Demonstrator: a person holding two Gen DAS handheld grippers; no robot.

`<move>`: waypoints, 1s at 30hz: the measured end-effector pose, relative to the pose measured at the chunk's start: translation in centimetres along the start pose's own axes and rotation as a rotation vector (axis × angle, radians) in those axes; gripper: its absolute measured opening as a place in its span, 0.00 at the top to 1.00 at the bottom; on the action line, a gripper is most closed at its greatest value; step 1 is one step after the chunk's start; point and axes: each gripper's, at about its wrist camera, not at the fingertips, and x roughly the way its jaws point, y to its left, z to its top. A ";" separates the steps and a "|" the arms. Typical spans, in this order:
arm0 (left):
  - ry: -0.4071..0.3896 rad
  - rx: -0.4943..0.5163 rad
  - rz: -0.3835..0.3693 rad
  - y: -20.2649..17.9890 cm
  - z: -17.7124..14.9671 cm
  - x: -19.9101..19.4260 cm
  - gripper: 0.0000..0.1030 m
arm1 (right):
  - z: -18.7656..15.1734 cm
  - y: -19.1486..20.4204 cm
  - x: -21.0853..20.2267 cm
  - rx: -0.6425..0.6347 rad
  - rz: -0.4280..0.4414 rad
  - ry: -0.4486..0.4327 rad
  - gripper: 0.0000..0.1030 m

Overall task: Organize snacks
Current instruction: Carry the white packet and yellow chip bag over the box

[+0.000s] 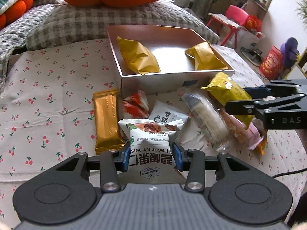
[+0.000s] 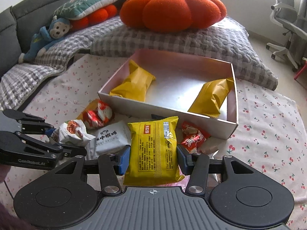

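Observation:
My left gripper (image 1: 151,156) is shut on a white pecan kernels packet (image 1: 150,143), its blue pads pressing both sides. My right gripper (image 2: 153,158) is shut on a yellow snack packet (image 2: 154,149). From the left wrist view the right gripper (image 1: 247,98) grips that yellow packet (image 1: 228,92) at the right. From the right wrist view the left gripper (image 2: 63,140) holds the white packet (image 2: 72,133) at the left. An open pale box (image 1: 153,84) (image 2: 145,103) behind the pile holds two mustard-yellow packets (image 1: 138,57) (image 2: 134,82), one at each side.
Loose snacks lie in front of the box: a gold bar (image 1: 106,120), red-and-white candies (image 1: 135,105) (image 2: 193,137), a white sachet (image 2: 109,136), a clear-wrapped white roll (image 1: 207,117). A cherry-print cloth (image 1: 48,105) covers the surface. A grey checked blanket (image 2: 172,40) and orange pumpkin cushion (image 2: 172,9) lie beyond.

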 end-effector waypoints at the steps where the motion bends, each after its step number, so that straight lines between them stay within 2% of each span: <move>1: -0.001 -0.008 0.003 -0.1 0.2 0.0 0.61 | 0.1 -0.1 -0.1 0.006 0.001 -0.001 0.52; 12: -0.050 -0.053 0.025 -1.3 2.3 -0.7 0.62 | 1.0 -0.7 -1.5 0.033 -0.006 -0.010 0.52; 30: -0.163 -0.126 0.067 -2.6 6.9 0.2 0.62 | 4.0 -3.8 -2.6 0.173 -0.011 -0.085 0.52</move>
